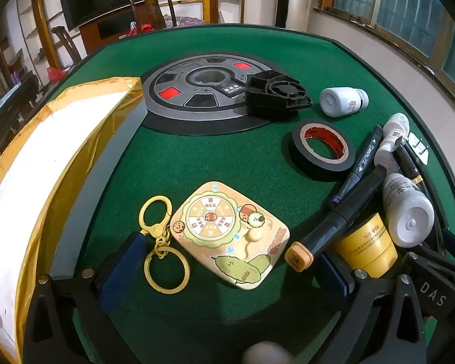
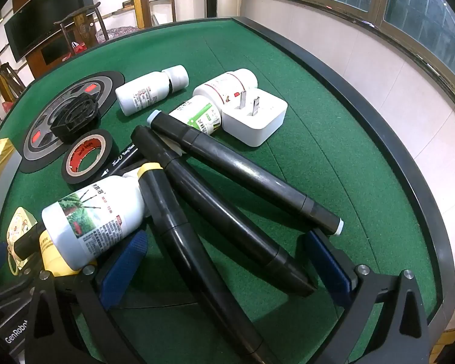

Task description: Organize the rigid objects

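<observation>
My left gripper [image 1: 227,261] stands open above a cream toy keychain [image 1: 230,233] with yellow rings [image 1: 162,242], which lies flat between its blue pads without touching them. A white box with gold edges [image 1: 45,163] stands at the left. My right gripper [image 2: 227,257] is open over a pile of black markers [image 2: 215,200]; the pads do not press on them. A white bottle with a plant label [image 2: 97,218] lies by its left finger. Black tape [image 1: 323,149], more white bottles [image 2: 151,91] and a white plug [image 2: 254,118] lie beyond.
A grey round panel [image 1: 197,91] sits in the middle of the green felt table [image 1: 215,157], with a black plastic part [image 1: 276,94] on it. A yellow jar [image 1: 367,245] lies near the marker pile. The table's raised dark rim [image 2: 394,157] curves along the right.
</observation>
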### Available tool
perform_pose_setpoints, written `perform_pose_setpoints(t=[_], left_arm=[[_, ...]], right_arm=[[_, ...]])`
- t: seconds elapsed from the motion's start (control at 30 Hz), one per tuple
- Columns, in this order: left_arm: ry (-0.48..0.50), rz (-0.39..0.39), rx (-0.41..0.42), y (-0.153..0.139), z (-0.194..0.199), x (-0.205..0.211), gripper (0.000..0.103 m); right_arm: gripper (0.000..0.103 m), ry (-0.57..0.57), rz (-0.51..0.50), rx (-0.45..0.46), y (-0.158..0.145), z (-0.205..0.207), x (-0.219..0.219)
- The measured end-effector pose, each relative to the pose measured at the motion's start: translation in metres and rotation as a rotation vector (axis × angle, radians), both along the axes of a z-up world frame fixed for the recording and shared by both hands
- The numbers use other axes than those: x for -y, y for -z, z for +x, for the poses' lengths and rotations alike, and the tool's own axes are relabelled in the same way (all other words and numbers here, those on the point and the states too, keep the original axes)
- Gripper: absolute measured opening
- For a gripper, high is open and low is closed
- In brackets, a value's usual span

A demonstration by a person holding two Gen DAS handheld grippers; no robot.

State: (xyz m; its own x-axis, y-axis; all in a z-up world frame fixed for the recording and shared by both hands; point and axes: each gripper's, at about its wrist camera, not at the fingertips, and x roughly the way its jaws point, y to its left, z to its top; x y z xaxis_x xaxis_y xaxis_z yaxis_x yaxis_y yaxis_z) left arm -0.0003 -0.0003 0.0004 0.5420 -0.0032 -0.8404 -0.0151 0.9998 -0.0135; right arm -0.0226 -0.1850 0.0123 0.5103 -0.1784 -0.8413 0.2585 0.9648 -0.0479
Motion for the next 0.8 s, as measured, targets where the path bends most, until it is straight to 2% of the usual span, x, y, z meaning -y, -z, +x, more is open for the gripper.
perform_pose_setpoints(t=[0.8], left_arm=[[0.013,-0.001,-0.003,0.0011,0.0048,0.0001,0.103]], right_arm=[[0.103,0.000,0.000,0.001,0.0000,0.0003,-0.0002]])
